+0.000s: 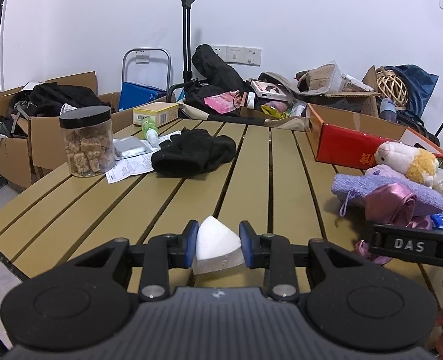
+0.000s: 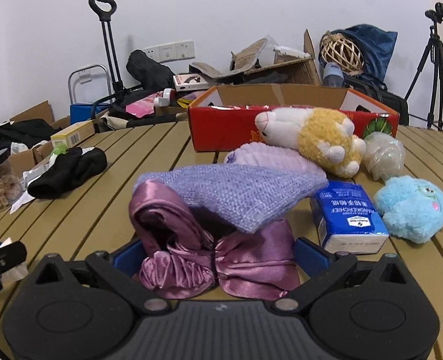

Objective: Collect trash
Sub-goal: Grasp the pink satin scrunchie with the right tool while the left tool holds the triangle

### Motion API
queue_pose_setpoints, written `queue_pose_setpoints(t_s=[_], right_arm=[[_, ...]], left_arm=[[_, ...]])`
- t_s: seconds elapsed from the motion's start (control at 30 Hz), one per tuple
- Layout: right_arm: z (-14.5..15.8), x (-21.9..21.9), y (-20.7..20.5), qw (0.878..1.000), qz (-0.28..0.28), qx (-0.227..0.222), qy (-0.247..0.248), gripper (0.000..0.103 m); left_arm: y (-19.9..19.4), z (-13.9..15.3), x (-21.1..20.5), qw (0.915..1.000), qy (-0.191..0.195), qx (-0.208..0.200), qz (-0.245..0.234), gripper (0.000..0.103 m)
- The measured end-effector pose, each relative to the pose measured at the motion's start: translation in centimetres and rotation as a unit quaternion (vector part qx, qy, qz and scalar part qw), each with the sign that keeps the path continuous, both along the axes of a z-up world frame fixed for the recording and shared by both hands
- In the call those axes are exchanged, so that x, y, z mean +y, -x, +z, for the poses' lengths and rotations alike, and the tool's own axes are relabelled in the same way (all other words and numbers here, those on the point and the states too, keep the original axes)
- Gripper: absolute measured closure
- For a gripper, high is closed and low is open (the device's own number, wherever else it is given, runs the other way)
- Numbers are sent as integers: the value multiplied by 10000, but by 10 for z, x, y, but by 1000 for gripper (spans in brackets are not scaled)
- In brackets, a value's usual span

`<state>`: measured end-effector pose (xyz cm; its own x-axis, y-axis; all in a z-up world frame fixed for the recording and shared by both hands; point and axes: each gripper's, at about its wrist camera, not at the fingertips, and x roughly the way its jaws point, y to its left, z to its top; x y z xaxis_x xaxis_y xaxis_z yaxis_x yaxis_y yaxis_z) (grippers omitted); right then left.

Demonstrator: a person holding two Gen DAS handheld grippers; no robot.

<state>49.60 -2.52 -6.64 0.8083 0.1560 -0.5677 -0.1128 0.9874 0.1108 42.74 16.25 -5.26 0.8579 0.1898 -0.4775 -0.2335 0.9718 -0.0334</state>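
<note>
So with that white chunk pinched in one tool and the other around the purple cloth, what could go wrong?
1. The white foam piece is held only by its edges between the left fingers; it might slip out.
2. The purple satin cloth lies under the knitted pouch; lifting it may drag the pouch and the tissue pack along.

Bare slats of the desk [image 1: 191, 198] run open ahead of my left tongs [image 1: 218, 241] up to the black cloth [image 1: 193, 156], with the jar [image 1: 86, 142] standing off to its left. My right tongs [image 2: 218, 258] are hemmed in: purple satin fabric [image 2: 191, 240] fills their gap, the tissue pack [image 2: 349, 216] sits just beside them, and the red box [image 2: 221, 126] walls off the far side.
</note>
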Motion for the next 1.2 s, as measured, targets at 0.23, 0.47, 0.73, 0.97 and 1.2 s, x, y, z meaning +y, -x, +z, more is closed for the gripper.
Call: queue_pose_setpoints(t_s=[0.23,0.47,0.73,0.97,1.2], right_arm=[[0,0,-3,10000,-59,21,-6,14],[4,0,5,9999,6,-126,86,40],[12,-7,24,9989,201,-416,76,68],[21,-21,43,9981,247,-568,24,75],[31,-35,65,9974,248,-683,-29,76]], left_arm=[[3,2,-3,10000,5,-49,-40,73],[5,4,-1,10000,50,-77,-14,73],[10,8,-1,9998,55,-164,-6,73],[19,12,-1,9997,30,-252,-30,73],[33,18,-5,9992,19,-390,-83,73]])
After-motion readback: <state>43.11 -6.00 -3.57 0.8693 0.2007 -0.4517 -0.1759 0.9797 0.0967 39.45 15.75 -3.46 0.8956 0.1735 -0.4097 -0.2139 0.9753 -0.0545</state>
